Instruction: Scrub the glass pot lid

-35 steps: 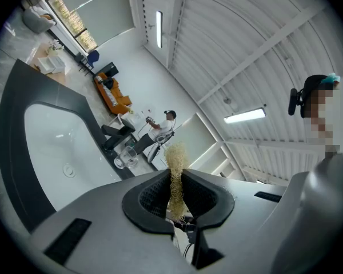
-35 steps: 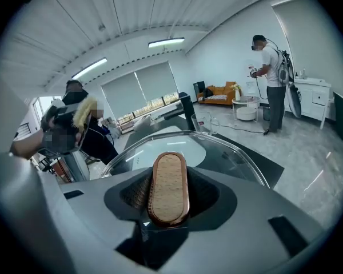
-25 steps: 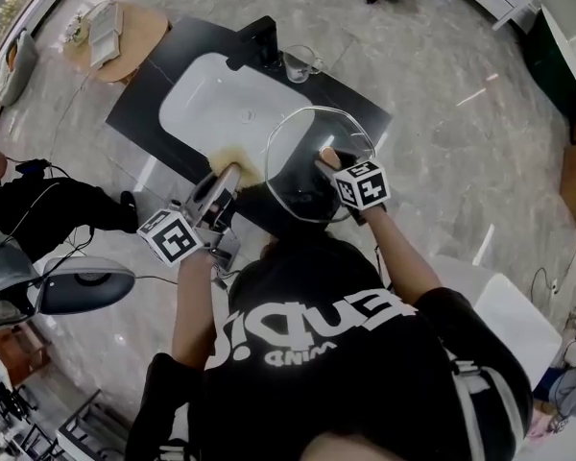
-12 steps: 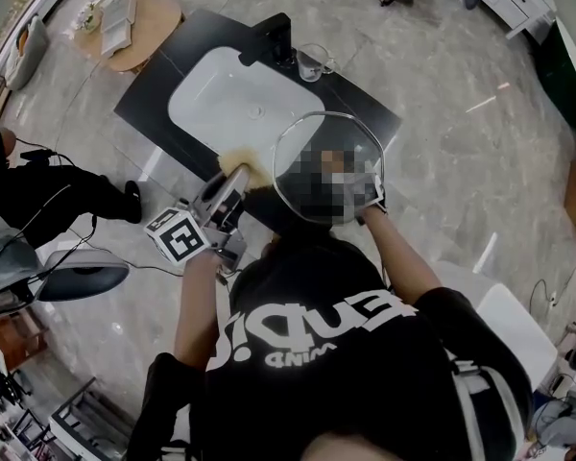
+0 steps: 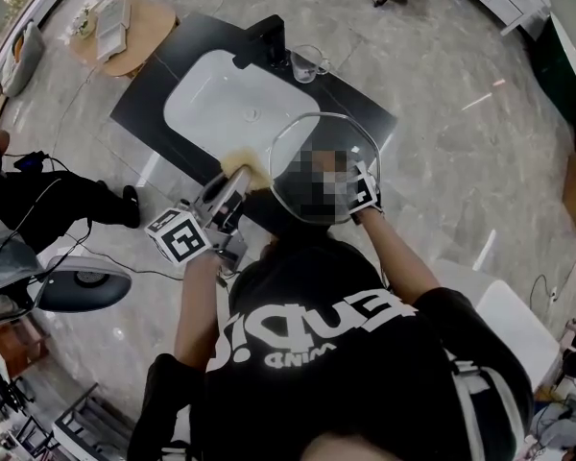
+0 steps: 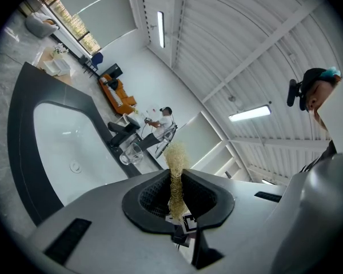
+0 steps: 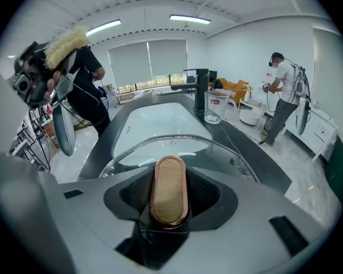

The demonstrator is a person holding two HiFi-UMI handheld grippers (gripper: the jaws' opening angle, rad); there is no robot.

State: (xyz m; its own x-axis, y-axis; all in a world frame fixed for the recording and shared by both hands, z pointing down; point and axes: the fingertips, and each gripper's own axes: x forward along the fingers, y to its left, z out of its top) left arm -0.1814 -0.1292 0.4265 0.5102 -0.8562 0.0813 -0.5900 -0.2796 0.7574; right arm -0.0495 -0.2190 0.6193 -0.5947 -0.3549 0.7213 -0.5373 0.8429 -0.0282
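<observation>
At sink [image 5: 211,109], left fingers [image 6: 151,201] level, clamping scrubber [image 6: 175,164]; right fingers [image 7: 134,196] down-tilted, clamping lid handle [image 7: 168,193].

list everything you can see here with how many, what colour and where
glass pot lid: 1, clear, held over the counter's near edge
lid handle: 1, wood with a copper rim, on the lid, gripped
scrubber: 1, pale yellow, fibrous, gripped, by the lid's left rim
sink: 1, white, set in the counter
counter: 1, black, on the grey floor
faucet: 1, black, behind the sink
glass mug: 1, clear, right of the faucet
round table: 1, wood, far left of the counter
bystander: 1, white top, standing far right
left gripper: 1, grey, shut on the scrubber
right gripper: 1, grey, shut on the lid handle
</observation>
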